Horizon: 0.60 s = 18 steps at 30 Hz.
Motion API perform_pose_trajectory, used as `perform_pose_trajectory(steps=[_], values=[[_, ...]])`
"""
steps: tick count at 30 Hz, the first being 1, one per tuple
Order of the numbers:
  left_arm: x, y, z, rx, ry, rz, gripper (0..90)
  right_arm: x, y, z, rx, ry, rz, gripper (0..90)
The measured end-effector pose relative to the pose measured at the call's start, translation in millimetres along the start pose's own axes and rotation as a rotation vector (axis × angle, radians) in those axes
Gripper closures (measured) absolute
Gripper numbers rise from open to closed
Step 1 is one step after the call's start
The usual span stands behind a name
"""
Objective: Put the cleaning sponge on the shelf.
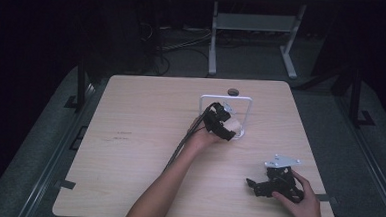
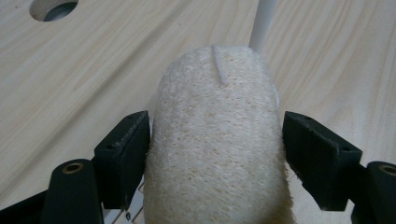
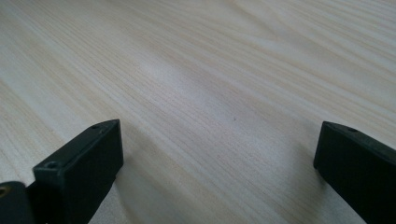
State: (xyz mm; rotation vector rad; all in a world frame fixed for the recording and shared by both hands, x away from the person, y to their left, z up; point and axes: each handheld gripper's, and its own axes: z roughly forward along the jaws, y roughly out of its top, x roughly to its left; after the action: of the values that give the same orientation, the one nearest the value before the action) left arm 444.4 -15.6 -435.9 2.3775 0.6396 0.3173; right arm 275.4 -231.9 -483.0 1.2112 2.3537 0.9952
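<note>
A cream loofah pad (image 2: pixel 217 144) with a thin loop strap lies between the jaws of my left gripper (image 2: pixel 215 154). The left pad (image 2: pixel 126 154) lies against its side and the right pad (image 2: pixel 317 154) stands a sliver off it, so nothing is squeezed. From above, the left gripper (image 1: pixel 230 126) reaches into a white wire frame (image 1: pixel 226 97) at the table's middle, where the loofah (image 1: pixel 235 125) shows pale. One white rod of the frame (image 2: pixel 262 23) rises just behind the loofah. My right gripper (image 3: pixel 217 172) is open over bare wood at the front right (image 1: pixel 253 185).
The light wooden table (image 1: pixel 139 136) has a round cable hole (image 1: pixel 233 92) behind the frame, also seen close up (image 2: pixel 53 9). A cable (image 1: pixel 179 148) trails along the left forearm. Beyond the far edge stand a white table's legs (image 1: pixel 213 44) on a dark floor.
</note>
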Motion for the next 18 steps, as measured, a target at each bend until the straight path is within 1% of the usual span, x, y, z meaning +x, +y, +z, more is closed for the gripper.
perform_pose_trajectory(steps=[2,7,9,10,13,15,18], values=[[-0.7,0.3,-3.5,-0.013,0.001,-0.005,24.2,0.0,0.1,-0.2,0.002,-0.002,-0.001,1.2],[-1.4,0.6,-12.1,-0.046,0.02,-0.005,24.2,-0.2,0.1,-0.1,-0.002,-0.001,-0.005,1.2],[-2.0,0.0,-14.6,-0.055,0.018,-0.014,24.2,-0.1,0.1,-0.1,0.0,-0.002,-0.003,1.2],[-3.6,-0.8,-15.4,-0.062,0.019,-0.03,24.2,-0.2,0.1,-0.1,0.0,-0.002,-0.004,1.2],[-4.0,-1.6,-20.4,-0.068,0.033,-0.011,24.3,-0.2,0.0,0.1,-0.002,-0.001,-0.004,1.2],[-5.0,-2.2,-24.0,-0.076,0.039,-0.013,24.3,-0.2,0.0,0.1,-0.002,-0.001,-0.003,1.2],[-6.2,-3.1,-28.4,-0.083,0.034,-0.014,25.1,0.0,0.0,0.0,-0.001,0.001,0.0,1.2]])
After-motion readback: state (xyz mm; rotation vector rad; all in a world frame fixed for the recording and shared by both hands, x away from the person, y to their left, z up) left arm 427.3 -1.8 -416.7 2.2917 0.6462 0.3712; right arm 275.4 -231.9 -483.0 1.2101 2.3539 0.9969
